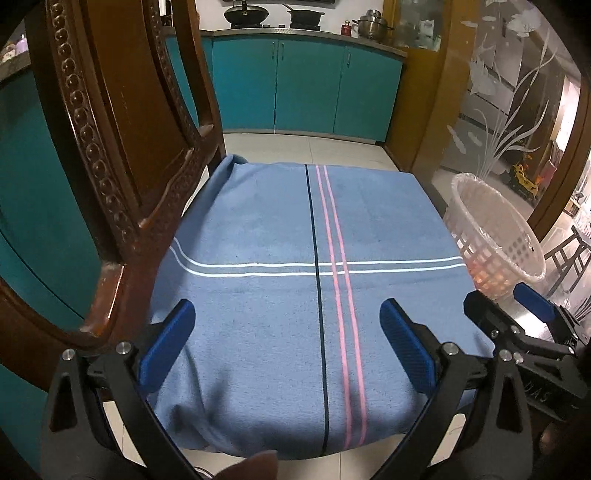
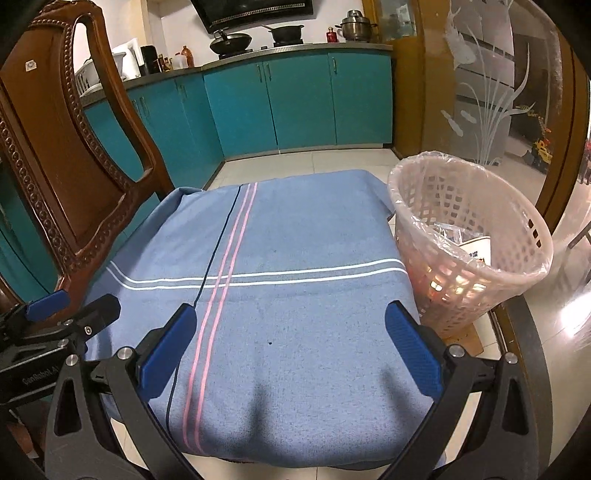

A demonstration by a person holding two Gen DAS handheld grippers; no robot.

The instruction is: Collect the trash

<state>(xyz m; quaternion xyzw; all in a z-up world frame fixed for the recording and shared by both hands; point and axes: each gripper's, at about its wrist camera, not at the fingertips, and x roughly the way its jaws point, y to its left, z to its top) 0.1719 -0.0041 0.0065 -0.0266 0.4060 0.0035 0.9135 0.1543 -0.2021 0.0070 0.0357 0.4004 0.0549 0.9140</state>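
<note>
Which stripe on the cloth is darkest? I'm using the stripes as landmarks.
The single thin navy stripe on the blue cloth, running lengthwise beside the pink pair. The crosswise pair is white.

Blue cloth [image 1: 258,295] w/ white, pink & dark stripes covers a seat. Carved wooden chair back [image 1: 122,147] stands at its left. Teal cabinets [image 2: 295,99] line the far wall; wok [image 2: 231,40], pot [image 2: 286,33] & steel pot [image 2: 354,26] up top. Etched glass door [image 2: 480,92] on right, possibly sliding.

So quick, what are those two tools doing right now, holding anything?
Left tool: open, holding nothing, over the blue cloth.
Right tool: open, holding nothing.
</note>
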